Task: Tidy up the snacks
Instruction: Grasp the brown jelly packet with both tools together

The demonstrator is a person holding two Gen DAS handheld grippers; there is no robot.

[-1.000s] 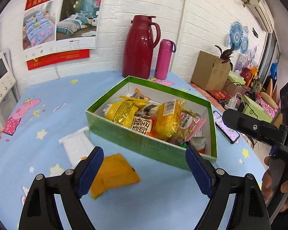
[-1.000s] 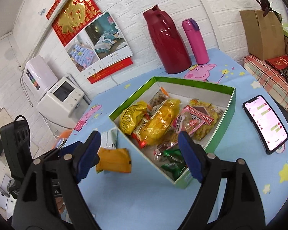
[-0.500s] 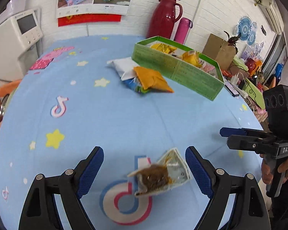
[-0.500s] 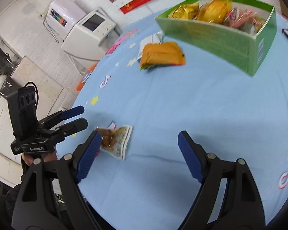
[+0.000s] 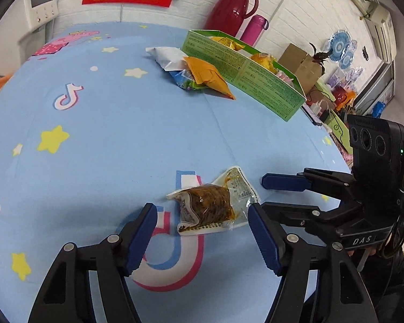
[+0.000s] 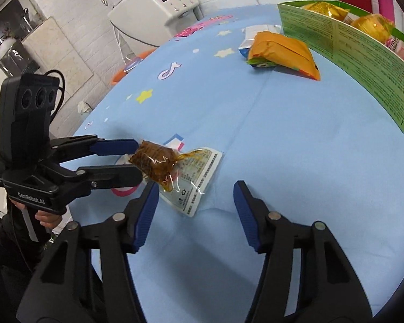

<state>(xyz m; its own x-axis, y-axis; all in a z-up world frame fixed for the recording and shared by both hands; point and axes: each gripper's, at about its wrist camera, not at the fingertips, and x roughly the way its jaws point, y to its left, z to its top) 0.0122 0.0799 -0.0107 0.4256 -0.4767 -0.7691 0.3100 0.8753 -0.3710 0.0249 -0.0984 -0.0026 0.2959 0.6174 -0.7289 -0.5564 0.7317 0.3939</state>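
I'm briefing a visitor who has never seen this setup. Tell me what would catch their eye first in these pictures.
First, the clear snack packet with a dark brown filling, lying on the blue cartoon tablecloth between the open fingers of the left gripper, with the open right gripper hovering beside it. Farther back, a green box full of snacks stands by an orange packet, with a dark red thermos jug against the wall.

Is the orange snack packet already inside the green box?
No, the orange snack packet lies on the blue tablecloth outside the green box.
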